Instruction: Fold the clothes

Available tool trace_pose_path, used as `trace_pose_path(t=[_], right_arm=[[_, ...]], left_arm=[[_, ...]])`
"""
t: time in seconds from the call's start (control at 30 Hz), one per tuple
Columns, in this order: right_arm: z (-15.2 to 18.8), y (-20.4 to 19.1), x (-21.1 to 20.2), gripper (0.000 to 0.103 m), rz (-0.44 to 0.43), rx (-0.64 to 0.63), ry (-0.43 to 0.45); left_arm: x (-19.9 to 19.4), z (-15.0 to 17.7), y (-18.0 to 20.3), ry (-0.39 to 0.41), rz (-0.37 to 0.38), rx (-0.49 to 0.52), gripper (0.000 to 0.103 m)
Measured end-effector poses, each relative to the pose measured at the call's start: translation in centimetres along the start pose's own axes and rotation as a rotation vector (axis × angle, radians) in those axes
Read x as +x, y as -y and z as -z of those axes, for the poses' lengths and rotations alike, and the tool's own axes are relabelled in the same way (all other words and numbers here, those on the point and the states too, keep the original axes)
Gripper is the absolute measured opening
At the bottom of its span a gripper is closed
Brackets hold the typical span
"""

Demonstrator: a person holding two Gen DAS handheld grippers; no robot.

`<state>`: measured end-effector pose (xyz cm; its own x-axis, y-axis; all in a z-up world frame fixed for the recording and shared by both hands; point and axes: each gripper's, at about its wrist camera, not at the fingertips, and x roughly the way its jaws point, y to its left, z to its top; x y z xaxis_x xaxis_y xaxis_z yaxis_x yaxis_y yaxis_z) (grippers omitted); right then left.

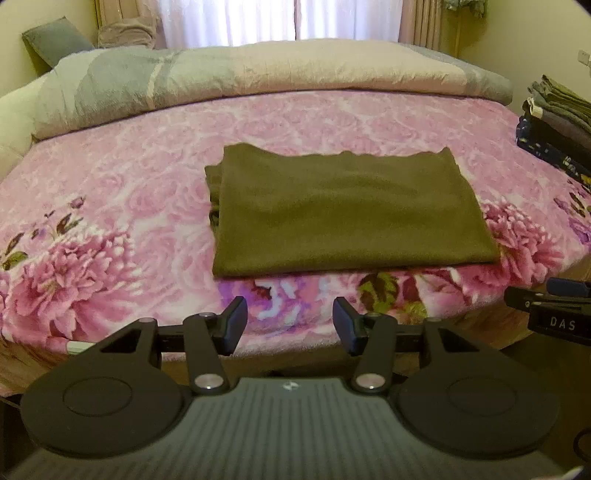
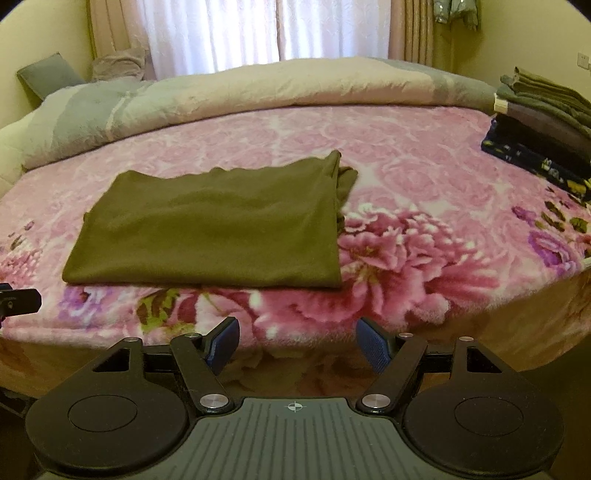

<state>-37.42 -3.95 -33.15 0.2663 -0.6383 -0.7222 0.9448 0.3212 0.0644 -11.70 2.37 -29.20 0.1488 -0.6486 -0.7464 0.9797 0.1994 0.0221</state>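
Note:
An olive-green garment [image 1: 351, 212] lies folded into a flat rectangle on the pink floral blanket [image 1: 129, 192]; it also shows in the right wrist view [image 2: 210, 229]. My left gripper [image 1: 290, 323] is open and empty, held just short of the bed's near edge, below the garment. My right gripper [image 2: 297, 343] is open and empty, also at the near edge, to the right of the garment. Part of the right gripper [image 1: 554, 310] shows at the right edge of the left wrist view.
A stack of folded clothes [image 2: 543, 122] sits at the bed's right side, also in the left wrist view [image 1: 557, 122]. A rolled duvet [image 1: 240, 81] lies across the back of the bed. A grey pillow [image 1: 51, 40] and curtains [image 2: 221, 33] are behind.

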Motion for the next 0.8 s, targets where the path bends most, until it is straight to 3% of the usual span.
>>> trace_pose_path(t=[0.2,0.3,0.53,0.73,0.8], right_arm=[[-0.2,-0.3,1.0,0.074,-0.015,-0.005,-0.019],[-0.5,1.3,1.6,0.074,-0.083,0.059,-0.009],[-1.3,4.9,2.8,0.073,-0.243,0.208,0.014],[-3.7,11.0,6.2,0.072,-0.371,0.469,0.049],[-4.8,12.4,7.8,0.063,-0.407,0.522,0.054]], left_arm=[[1.0,0.0,-1.1,-0.024,-0.001,-0.032,0.047],[1.5,0.0,-1.6,-0.034,0.003,-0.048,0.047],[2.3,-0.9,-3.8,0.014,0.102,-0.088,0.042],[4.5,-3.1,-5.8,0.047,0.161,-0.141,0.036],[5.7,-3.8,-6.2,0.045,0.191,-0.167,0.034]])
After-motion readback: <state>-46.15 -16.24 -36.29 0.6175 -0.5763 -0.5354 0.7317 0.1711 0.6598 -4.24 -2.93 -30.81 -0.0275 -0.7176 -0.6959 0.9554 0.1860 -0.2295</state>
